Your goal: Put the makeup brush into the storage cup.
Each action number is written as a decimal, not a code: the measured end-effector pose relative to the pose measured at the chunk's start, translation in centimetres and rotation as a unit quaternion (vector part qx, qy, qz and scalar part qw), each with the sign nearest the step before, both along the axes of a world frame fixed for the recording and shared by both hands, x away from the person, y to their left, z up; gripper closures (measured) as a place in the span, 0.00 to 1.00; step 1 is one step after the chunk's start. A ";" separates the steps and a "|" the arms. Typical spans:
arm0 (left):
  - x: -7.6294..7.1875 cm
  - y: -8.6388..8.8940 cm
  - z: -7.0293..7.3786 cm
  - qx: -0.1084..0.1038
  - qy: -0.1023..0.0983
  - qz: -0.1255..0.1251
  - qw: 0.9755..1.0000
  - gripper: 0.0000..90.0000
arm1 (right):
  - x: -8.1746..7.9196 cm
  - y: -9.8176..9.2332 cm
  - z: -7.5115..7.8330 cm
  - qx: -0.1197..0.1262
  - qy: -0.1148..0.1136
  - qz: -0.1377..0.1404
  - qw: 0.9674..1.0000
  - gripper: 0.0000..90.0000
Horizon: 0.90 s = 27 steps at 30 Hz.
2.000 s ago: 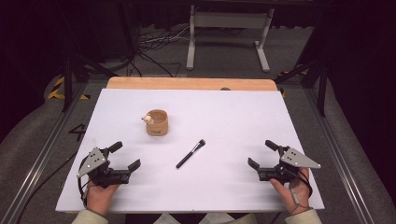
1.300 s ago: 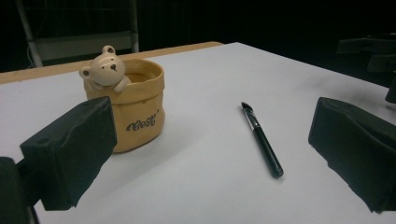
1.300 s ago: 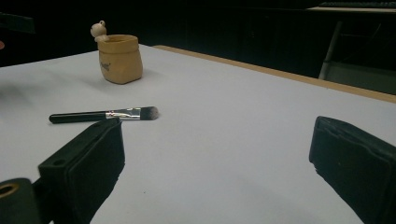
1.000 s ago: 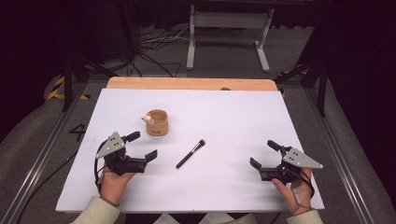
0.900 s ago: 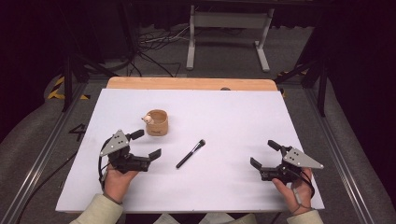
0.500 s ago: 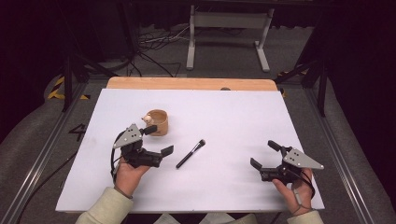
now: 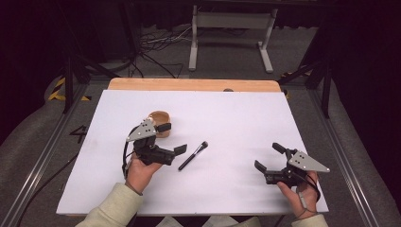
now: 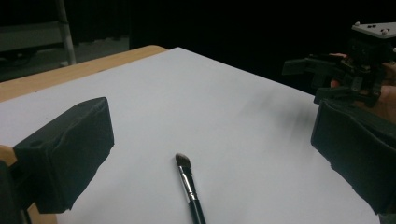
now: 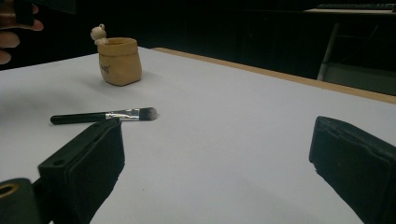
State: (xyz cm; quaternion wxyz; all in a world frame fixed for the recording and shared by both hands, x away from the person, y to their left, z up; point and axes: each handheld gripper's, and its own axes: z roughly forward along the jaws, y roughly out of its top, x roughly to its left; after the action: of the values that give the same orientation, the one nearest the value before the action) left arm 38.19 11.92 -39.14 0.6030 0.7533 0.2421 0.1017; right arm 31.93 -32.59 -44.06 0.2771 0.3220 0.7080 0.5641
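A black-handled makeup brush (image 7: pixel 193 156) lies on the white table (image 7: pixel 246 118), bristles pointing to the far right. Just behind my left gripper stands a small tan cup (image 7: pixel 160 117) with a little bear figure on its rim. My left gripper (image 7: pixel 172 138) hovers open right beside the brush's handle end, with nothing between its jaws. In the left gripper view the brush (image 8: pixel 189 186) lies low between the open jaws. My right gripper (image 7: pixel 267 156) is open near the front right. The right gripper view looks across the table at the brush (image 9: pixel 105 115) and the cup (image 9: pixel 119 60).
A wooden strip (image 7: pixel 194 85) runs along the table's far edge. Behind it are a metal stand (image 7: pixel 231 28) and cables on the floor. My right gripper (image 8: pixel 345 74) shows far off in the left gripper view. Bare white surface lies between the two grippers.
My left gripper has moved right and forward from the front left corner to just beside the brush and cup. The right gripper has stayed in place, open.
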 end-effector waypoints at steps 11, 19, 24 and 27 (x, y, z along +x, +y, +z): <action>0.9 -2.1 1.0 0.093 0.029 -0.004 0.995 0.00 | -0.2 0.0 -0.2 -0.004 0.006 0.002 1.000 0.04; 1.8 -3.7 1.8 0.165 0.053 -0.006 0.985 0.00 | -0.5 -0.4 -0.2 -0.001 0.006 -0.002 1.000 0.04; 2.5 -4.5 2.2 0.206 0.066 -0.005 0.976 0.00 | -0.5 -0.5 -0.3 0.000 0.006 -0.005 1.000 0.04; 2.9 -4.8 2.2 0.224 0.076 -0.004 0.972 0.00 | -0.5 -0.5 -0.3 0.000 0.006 -0.004 1.000 0.04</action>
State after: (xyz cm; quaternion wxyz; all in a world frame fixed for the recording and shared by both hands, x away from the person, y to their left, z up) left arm 41.11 7.10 -36.93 0.3992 0.8757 0.2552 0.0928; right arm 31.40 -33.14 -44.34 0.2752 0.3285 0.7085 0.5606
